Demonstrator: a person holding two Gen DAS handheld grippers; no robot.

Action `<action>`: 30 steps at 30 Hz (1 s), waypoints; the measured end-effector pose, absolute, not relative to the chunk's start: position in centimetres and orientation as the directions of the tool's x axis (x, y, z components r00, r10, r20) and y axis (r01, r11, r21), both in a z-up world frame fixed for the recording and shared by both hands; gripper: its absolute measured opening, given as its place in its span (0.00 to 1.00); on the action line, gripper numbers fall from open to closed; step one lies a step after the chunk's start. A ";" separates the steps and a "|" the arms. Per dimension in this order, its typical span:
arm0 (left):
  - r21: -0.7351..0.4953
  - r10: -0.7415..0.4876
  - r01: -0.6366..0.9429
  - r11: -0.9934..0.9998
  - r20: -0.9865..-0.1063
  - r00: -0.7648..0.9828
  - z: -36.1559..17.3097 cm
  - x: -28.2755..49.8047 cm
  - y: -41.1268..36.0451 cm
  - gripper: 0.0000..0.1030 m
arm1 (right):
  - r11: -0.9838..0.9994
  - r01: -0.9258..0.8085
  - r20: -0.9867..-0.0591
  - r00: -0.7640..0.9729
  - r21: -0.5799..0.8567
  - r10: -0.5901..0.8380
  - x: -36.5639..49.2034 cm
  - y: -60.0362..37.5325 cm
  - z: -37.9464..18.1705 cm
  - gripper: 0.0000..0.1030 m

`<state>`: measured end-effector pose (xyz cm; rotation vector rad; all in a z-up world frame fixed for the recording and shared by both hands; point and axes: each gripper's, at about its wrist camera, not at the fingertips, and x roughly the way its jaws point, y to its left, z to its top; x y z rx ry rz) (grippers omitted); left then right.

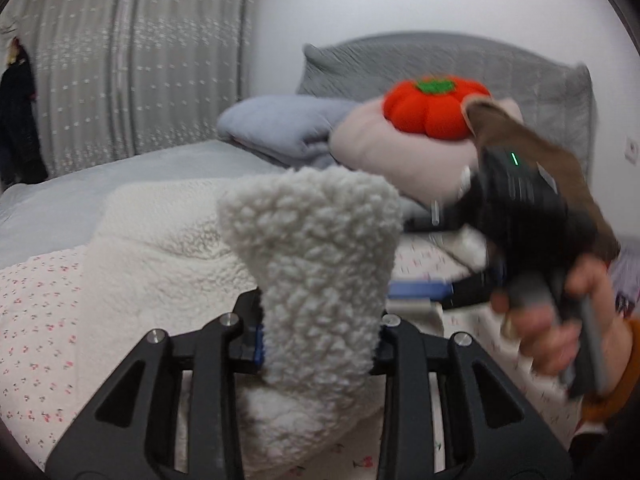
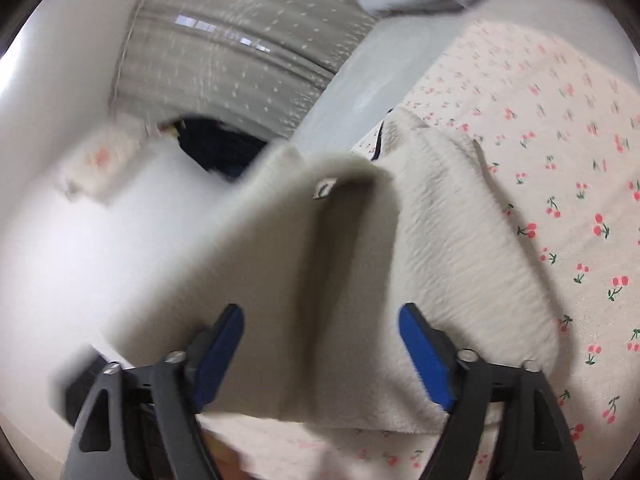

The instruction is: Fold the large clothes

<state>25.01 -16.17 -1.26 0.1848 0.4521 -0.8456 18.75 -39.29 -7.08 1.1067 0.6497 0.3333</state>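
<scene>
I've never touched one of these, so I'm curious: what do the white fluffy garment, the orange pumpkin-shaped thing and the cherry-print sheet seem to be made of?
White garment: looks like sherpa-style fleece, with curly, matte, woolly pile, probably synthetic.
Pumpkin cushion: seems a plush stuffed fabric, fuzzy and lobed, with a green stitched-looking top.
Cherry-print sheet: appears a thin, flat woven cloth, perhaps cotton; smooth, matte, lightly wrinkled.

Red pumpkin cushion [image 1: 434, 106], grey pillow [image 1: 532, 80], dotted curtain [image 1: 132, 72], cherry-print sheet [image 2: 560, 184]

Cream fleece garment [image 1: 320, 248], bunched, w/ fold raised.
</scene>
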 end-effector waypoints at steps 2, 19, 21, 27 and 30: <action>0.030 -0.675 0.777 0.628 -0.475 0.564 -2.4 23.9 -17.3 0.36 | 0.324 0.048 -0.249 0.748 0.945 0.615 19.7 -40.2 -8.0 0.89; 0.162 -0.668 0.888 0.431 -0.604 0.434 0.8 17.8 -12.7 0.70 | 0.635 0.126 -0.583 0.558 0.763 0.590 31.6 -33.6 -5.5 0.35; 0.098 -0.671 0.885 0.455 -0.615 0.413 1.7 18.2 -10.0 0.71 | 0.688 0.091 -0.601 0.577 0.720 0.553 31.4 -32.8 -4.1 0.30; -0.166 -0.688 0.781 0.602 -0.604 0.402 3.7 23.1 -2.4 0.87 | 0.785 -0.005 -0.608 0.629 0.620 0.484 30.8 -29.8 2.1 0.25; -0.308 -0.692 0.678 0.667 -0.592 0.413 3.9 26.4 0.0 0.93 | 0.798 -0.041 -0.574 0.672 0.602 0.468 29.4 -31.4 5.0 0.24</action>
